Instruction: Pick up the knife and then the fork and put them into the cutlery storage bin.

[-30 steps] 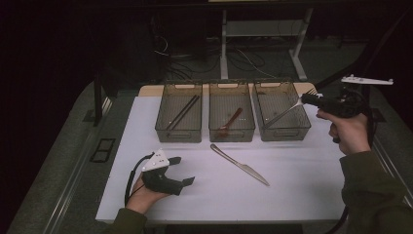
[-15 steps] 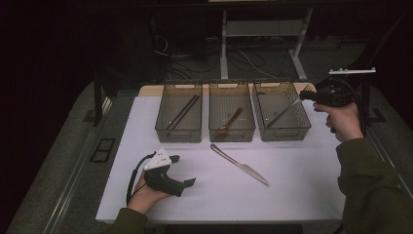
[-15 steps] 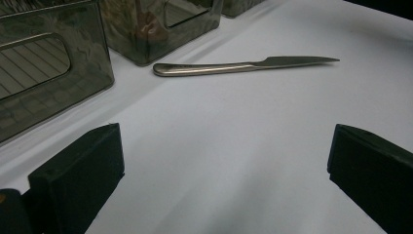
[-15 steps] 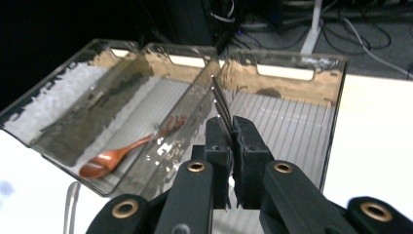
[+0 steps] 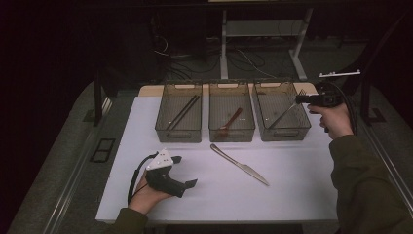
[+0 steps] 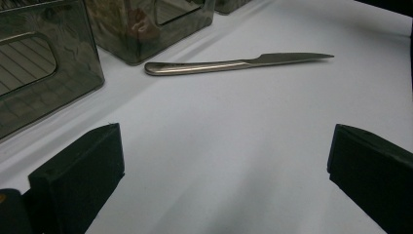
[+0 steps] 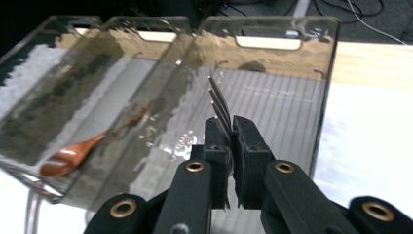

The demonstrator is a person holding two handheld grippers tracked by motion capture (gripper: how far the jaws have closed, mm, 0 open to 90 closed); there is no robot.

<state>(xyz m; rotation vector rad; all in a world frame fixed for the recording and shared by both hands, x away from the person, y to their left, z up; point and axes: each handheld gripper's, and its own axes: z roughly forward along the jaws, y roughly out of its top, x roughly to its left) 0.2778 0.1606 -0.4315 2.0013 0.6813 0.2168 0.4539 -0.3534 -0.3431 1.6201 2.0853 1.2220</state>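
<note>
The right gripper (image 7: 229, 146) has its fingers (image 7: 248, 146) squeezed tight on a metal fork (image 7: 219, 105). The fork's prongs stick up past the fingertips. In the high view the right gripper (image 5: 303, 99) is at the right rim of the right bin (image 5: 265, 127), and the fork (image 5: 285, 113) slants down into that bin. The person's right hand (image 5: 336, 119) holds the gripper from the right side of the bench (image 5: 292, 195).

The left gripper (image 5: 182, 171) rests low on the bench, near its front left part. Its fingers (image 6: 78, 175) have just been opening and now stand wide apart, with nothing between them. The left hand (image 5: 146, 192) holds it from below.

A silver knife (image 5: 239, 164) lies flat on the white bench, well ahead of the left gripper and in front of the bins. The middle bin (image 5: 231, 132) has a brown wooden spoon (image 5: 230, 121) in it. The left bin (image 5: 178, 132) has dark chopsticks (image 5: 183, 111) in it. The three bins stand side by side at the back of the bench.
</note>
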